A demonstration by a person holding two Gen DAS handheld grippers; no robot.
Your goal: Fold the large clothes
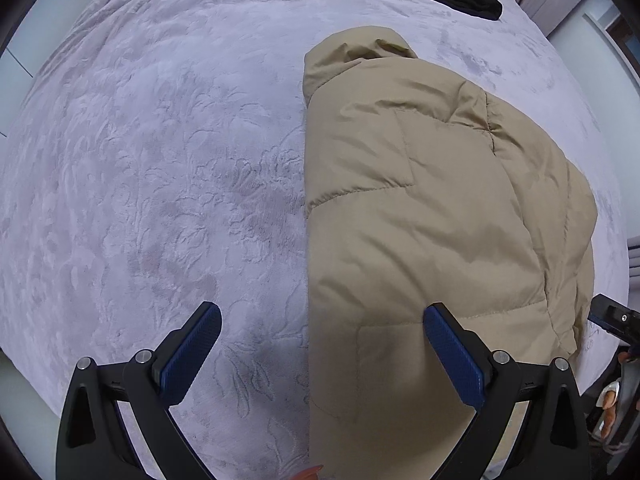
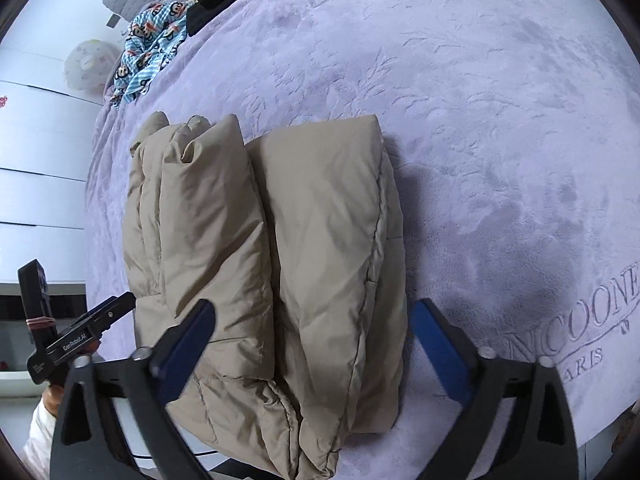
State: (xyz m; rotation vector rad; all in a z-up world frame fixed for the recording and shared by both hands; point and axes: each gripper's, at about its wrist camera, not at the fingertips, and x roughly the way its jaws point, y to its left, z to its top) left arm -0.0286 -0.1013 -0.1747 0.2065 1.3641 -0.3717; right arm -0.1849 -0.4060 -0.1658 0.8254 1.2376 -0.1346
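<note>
While both claws hover above the lavender blanket (image 1: pixel 160 160), each stands with its jaws spread wide apart, gripping nothing. The left gripper (image 1: pixel 322 344) straddles the left edge of the folded tan puffer jacket (image 1: pixel 420 208): its left pad sits over bare blanket, its right pad over the fabric, and the bulk extends ahead and to the right. The right gripper (image 2: pixel 312 336) is centred over the jacket's near end; the jacket (image 2: pixel 280 240) fills the gap between its fingers and runs forward from them.
</note>
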